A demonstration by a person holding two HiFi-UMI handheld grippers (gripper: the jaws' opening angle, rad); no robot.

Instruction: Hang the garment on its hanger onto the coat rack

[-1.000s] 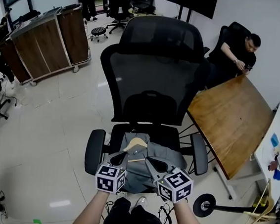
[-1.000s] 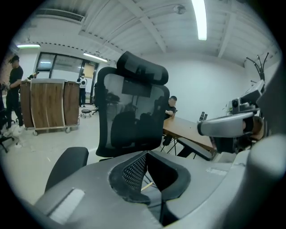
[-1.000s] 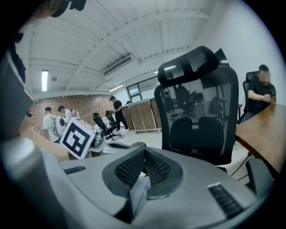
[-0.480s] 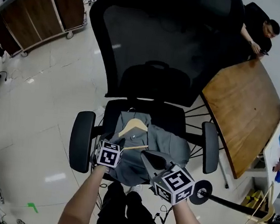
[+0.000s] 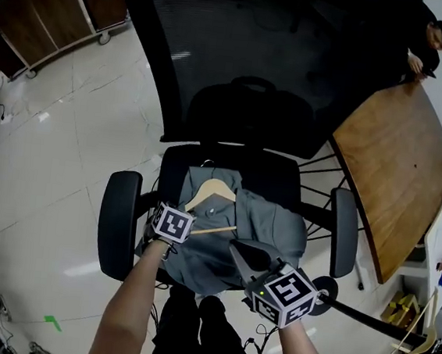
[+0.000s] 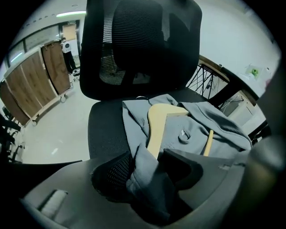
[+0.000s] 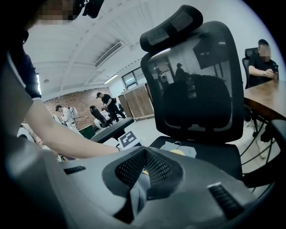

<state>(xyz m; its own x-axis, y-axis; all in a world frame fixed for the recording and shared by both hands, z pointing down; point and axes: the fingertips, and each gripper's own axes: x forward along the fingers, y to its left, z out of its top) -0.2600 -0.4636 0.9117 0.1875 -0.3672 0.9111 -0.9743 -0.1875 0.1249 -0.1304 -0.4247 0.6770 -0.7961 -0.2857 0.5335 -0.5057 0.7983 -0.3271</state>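
Left claw point(image 6: 147, 154) spread wide, jaws opening; a fold of the grey garment point(image 5: 272, 226) and the lower arm of the wooden hanger point(image 6: 156, 125) lie between the pads. Right claw point(image 7: 144, 153) pressed together, pinching a strip of the same garment at its near edge.

Garment lies crumpled on the seat of a black office chair point(image 5: 279, 185). Hanger sits on top, hook toward the backrest point(image 5: 249, 57), thin crossbar angled across the cloth. Armrests point(image 5: 118, 224) flank the seat on both sides, close to the claws. Tall mesh backrest rises straight behind the garment.

Beyond, to the right: wooden table point(image 5: 395, 167), its edge near the chair's right armrest, a person point(image 5: 428, 41) seated at the far end. Beyond, to the left: wooden cabinet point(image 5: 63, 2) on wheels, well apart, pale tiled floor point(image 5: 58, 155) between.
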